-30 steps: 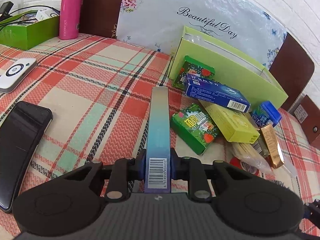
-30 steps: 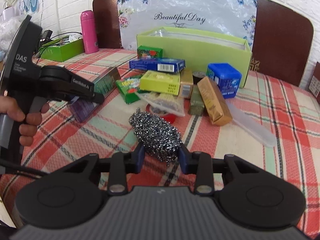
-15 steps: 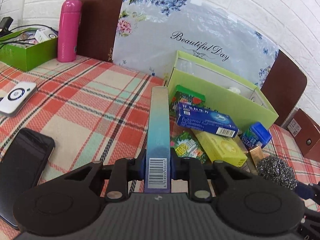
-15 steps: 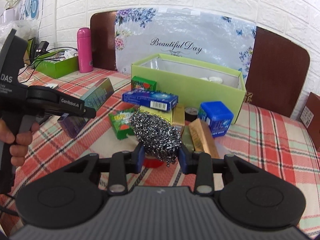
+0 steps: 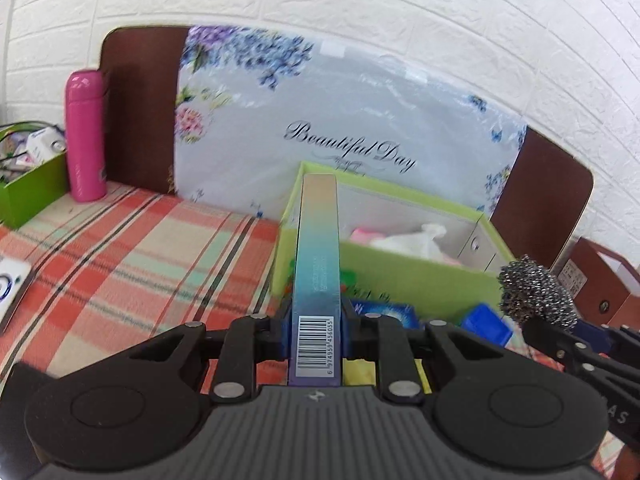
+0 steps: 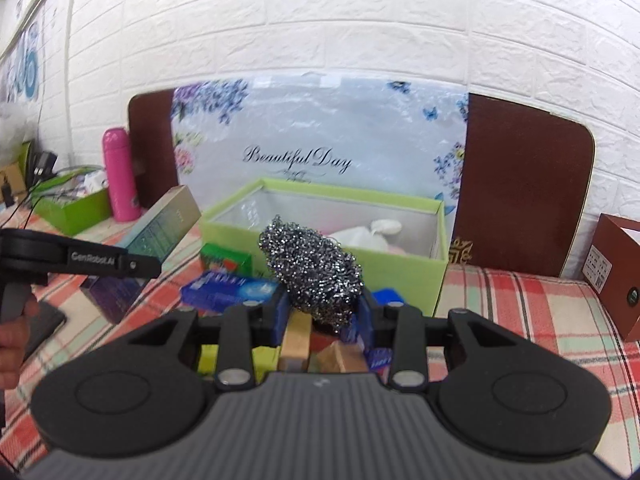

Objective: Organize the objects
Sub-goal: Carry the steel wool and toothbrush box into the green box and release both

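My left gripper [image 5: 316,320] is shut on a long slim box [image 5: 318,248] that fades from gold through teal to purple and bears a barcode; its far end reaches the near left corner of the lime-green storage box [image 5: 400,276]. My right gripper [image 6: 322,312] is shut on a steel wool scrubber [image 6: 312,270], held in the air before the green storage box [image 6: 400,268]. The scrubber [image 5: 536,298] also shows at the right of the left wrist view. The slim box [image 6: 160,236] and left gripper [image 6: 154,270] appear at the left of the right wrist view. White items lie inside the storage box.
On the plaid tablecloth [image 5: 120,260] below lie several small boxes: a blue carton [image 6: 228,290], a green packet [image 6: 224,260], a blue tub [image 5: 486,326], gold bars. A pink bottle [image 5: 84,136] and green tray [image 5: 32,192] stand far left. A floral panel [image 6: 320,144] and brown chair backs rise behind; a brown box [image 6: 616,276] right.
Both grippers have risen and moved toward the green storage box, each keeping its hold. The loose items on the table have dropped low in both views; the box's inside now shows.
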